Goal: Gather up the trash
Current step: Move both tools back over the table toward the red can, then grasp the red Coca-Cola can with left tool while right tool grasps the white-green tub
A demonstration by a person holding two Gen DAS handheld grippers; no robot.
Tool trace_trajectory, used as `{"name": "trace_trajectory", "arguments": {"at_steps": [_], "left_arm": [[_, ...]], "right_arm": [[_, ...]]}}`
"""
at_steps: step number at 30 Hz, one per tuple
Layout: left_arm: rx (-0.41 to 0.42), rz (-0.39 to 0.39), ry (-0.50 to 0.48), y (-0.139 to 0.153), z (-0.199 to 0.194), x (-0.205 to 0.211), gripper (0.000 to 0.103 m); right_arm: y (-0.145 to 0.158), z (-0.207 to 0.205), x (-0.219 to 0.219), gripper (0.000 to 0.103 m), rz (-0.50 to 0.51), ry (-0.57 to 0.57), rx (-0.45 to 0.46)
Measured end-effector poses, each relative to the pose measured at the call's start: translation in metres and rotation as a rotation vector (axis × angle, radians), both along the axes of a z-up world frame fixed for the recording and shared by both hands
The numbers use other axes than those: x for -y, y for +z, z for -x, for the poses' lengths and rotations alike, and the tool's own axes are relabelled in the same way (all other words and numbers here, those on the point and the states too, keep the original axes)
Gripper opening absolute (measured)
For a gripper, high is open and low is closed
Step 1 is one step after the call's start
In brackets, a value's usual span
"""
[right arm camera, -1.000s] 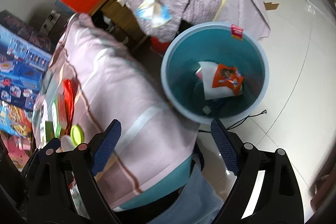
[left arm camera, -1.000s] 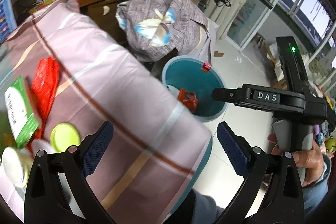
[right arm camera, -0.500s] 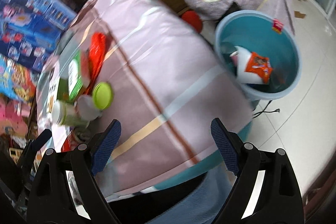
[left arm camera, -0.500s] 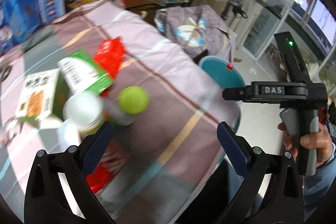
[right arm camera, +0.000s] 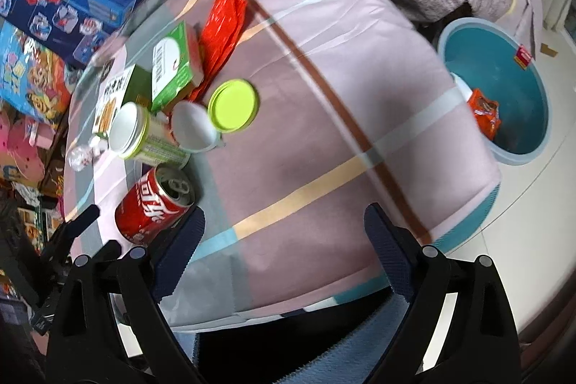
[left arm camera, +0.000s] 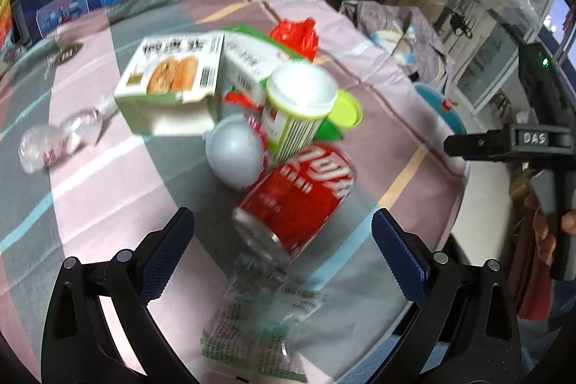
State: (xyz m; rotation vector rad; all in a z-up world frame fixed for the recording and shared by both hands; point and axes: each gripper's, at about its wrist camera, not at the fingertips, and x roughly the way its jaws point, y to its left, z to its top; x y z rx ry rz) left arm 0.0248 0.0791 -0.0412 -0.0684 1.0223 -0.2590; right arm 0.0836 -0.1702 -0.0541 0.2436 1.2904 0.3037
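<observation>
Left gripper [left arm camera: 282,252]: fingers standing wide, empty, now swinging from the bin over the red can [left arm camera: 297,195] lying on the cloth-covered surface [left arm camera: 360,67]. Right gripper [right arm camera: 284,236]: fingers opening, nothing between. Bin [right arm camera: 468,24] (wrapper already inside) sitting beside the surface; can likely going next.

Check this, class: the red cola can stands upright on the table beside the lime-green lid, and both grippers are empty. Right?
Not quite. The red cola can lies on its side, its opened top facing sideways, as the right wrist view shows. The lime-green lid is nearby; left gripper and right gripper are empty.
</observation>
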Motion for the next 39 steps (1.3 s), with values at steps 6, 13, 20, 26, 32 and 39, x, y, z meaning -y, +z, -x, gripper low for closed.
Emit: {"name": "trace_trajectory", "arguments": {"at_steps": [6, 13, 20, 26, 32, 39], "left_arm": [[-0.033, 0.023, -0.034, -0.022, -0.009, 0.004, 0.099], [-0.051, 0.053, -0.078, -0.032, -0.015, 0.013, 0.098], [-0.056, 0.027, -0.212, -0.025, 0.002, 0.037, 0.082], [-0.044, -0.034, -0.207, -0.029, -0.013, 0.051, 0.089], [-0.066, -0.030, -0.213, -0.042, -0.031, 0.058, 0.090], [-0.051, 0.071, -0.159, -0.038, -0.019, 0.041, 0.063]], "right_arm": [[-0.008, -0.001, -0.014, 0.086, 0.012, 0.028, -0.023], [-0.016, -0.006, -0.012, 0.086, 0.012, 0.018, -0.044], [-0.024, -0.010, -0.010, 0.086, -0.005, 0.011, -0.061], [-0.027, -0.011, -0.011, 0.086, -0.016, 0.018, -0.068], [-0.024, -0.013, -0.009, 0.086, -0.016, 0.008, -0.060], [-0.017, -0.017, -0.024, 0.086, -0.015, 0.025, -0.031]]}}
